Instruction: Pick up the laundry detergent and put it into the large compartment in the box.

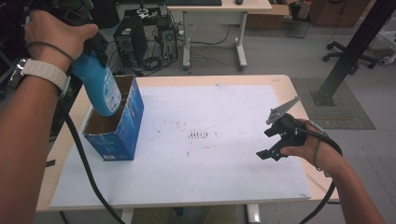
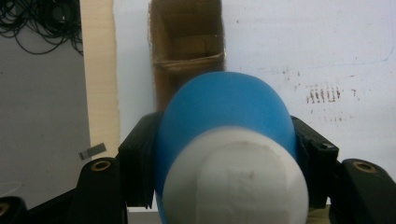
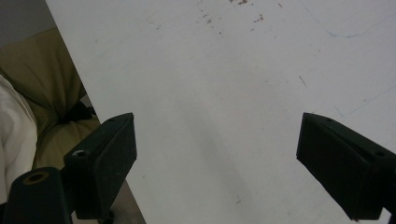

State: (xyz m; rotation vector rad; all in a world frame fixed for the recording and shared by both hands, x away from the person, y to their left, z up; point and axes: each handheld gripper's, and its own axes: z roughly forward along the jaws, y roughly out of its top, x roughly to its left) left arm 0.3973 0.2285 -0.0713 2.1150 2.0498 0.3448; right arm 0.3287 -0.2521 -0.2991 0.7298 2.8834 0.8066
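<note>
Above the box [image 1: 116, 122], left gripper [image 1: 95, 49] clamps the blue bottle [image 1: 99, 84], base dipping into a compartment, evidently for packing. Right gripper [image 1: 275, 135], well apart from the box, hangs open and empty.

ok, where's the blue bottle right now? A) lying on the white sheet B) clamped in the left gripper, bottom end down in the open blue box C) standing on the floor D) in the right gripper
B: the left gripper is shut on the blue bottle, whose bottom end dips into the blue box; the right gripper is open over the white sheet.
</note>
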